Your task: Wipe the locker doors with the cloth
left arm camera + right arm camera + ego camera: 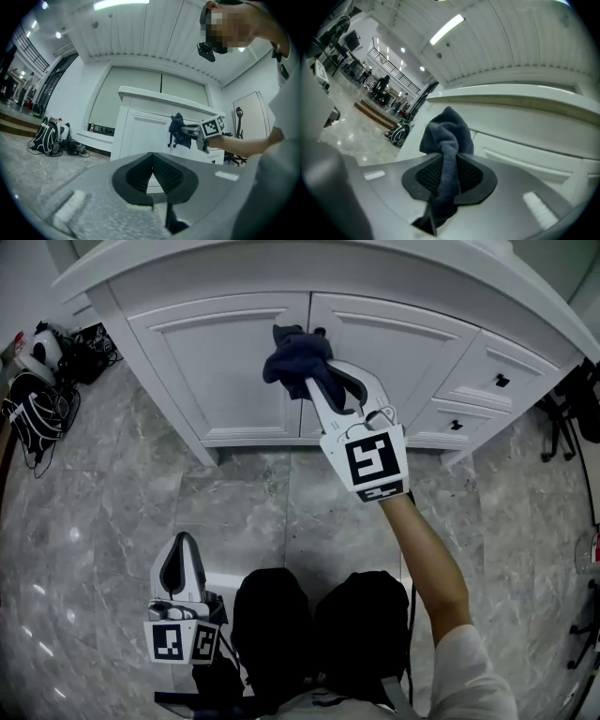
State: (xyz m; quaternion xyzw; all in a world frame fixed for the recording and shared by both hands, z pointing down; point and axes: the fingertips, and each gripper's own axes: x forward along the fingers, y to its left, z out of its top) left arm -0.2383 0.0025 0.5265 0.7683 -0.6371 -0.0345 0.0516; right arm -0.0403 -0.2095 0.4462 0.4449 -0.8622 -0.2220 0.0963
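The right claw (317,388) pinched the dark cloth (292,352) by its middle, so a bunched wad stood ahead of the tips, raised to the seam between the white locker doors (225,362). The left claw (185,542), pressed together and empty, hung low near the floor, seemingly just kept clear.

A white cabinet (225,362) with an overhanging worktop (281,263) stands on a glossy grey marble floor (103,540). On the cabinet's right side are two drawers (487,367) with black knobs. Left of the cabinet, bags and black cables (42,381) lie heaped on the floor. To its right stands a black-legged frame (561,427). Above the cabinet is a white slatted ceiling (154,33) with a strip light (121,4). Behind it, a pale two-part panel (136,93) fills the wall.
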